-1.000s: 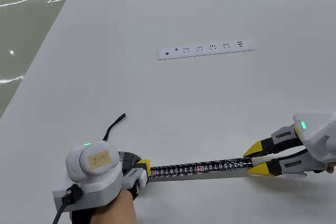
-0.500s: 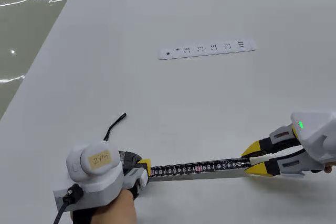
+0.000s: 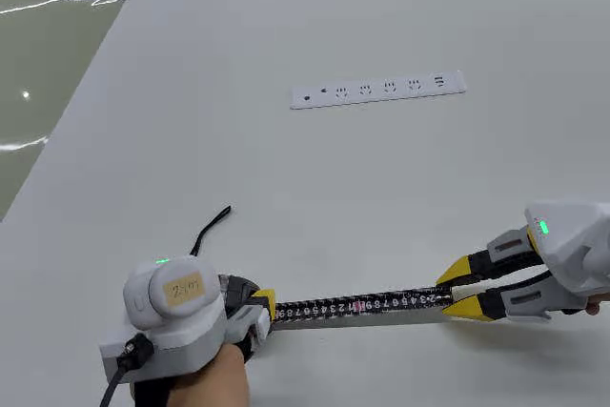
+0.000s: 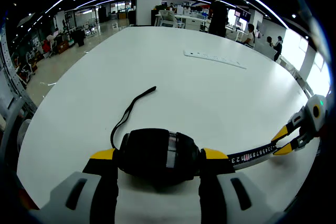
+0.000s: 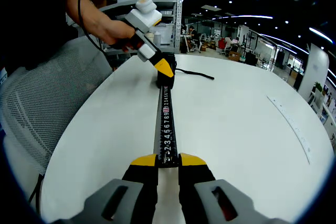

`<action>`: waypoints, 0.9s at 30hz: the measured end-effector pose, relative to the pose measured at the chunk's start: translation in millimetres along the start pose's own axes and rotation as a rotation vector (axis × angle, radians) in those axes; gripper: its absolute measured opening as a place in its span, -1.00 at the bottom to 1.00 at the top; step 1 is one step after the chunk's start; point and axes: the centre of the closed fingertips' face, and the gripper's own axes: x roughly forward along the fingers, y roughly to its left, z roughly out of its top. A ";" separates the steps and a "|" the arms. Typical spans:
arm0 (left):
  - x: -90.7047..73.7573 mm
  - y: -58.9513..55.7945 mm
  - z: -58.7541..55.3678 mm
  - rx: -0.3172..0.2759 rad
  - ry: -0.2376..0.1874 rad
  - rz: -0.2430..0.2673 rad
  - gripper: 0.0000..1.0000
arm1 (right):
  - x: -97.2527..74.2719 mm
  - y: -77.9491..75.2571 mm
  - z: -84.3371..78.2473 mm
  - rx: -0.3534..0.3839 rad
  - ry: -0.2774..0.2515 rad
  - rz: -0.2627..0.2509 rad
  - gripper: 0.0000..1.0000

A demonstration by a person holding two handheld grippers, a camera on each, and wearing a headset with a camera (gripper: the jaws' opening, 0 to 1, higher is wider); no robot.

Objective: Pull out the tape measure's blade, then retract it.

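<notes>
The black tape measure case [image 4: 157, 153] rests on the white table [image 3: 315, 169], and my left gripper [image 4: 157, 157] is shut on it from both sides. In the head view that gripper [image 3: 250, 310] is at the lower left and hides most of the case [image 3: 236, 291]. The numbered blade [image 3: 357, 306] runs out to the right, low along the table. My right gripper [image 3: 456, 291] is shut on the blade's end. Seen from the right gripper view, the blade [image 5: 167, 119] stretches from that gripper [image 5: 168, 161] to the case [image 5: 167, 77].
A white power strip [image 3: 378, 89] lies flat farther back on the table. The case's black wrist strap [image 3: 210, 231] trails off behind it. The table's left edge [image 3: 57, 131] drops to a shiny floor. A mesh chair [image 5: 47, 103] stands beside the table.
My right gripper has slid slightly left toward the case, so the stretch of blade showing is a little shorter. The left gripper and case have stayed put.
</notes>
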 end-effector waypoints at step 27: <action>0.5 -2.0 0.6 -0.001 -0.004 -0.002 0.16 | 2.7 -1.5 0.5 -0.005 0.000 0.006 -0.73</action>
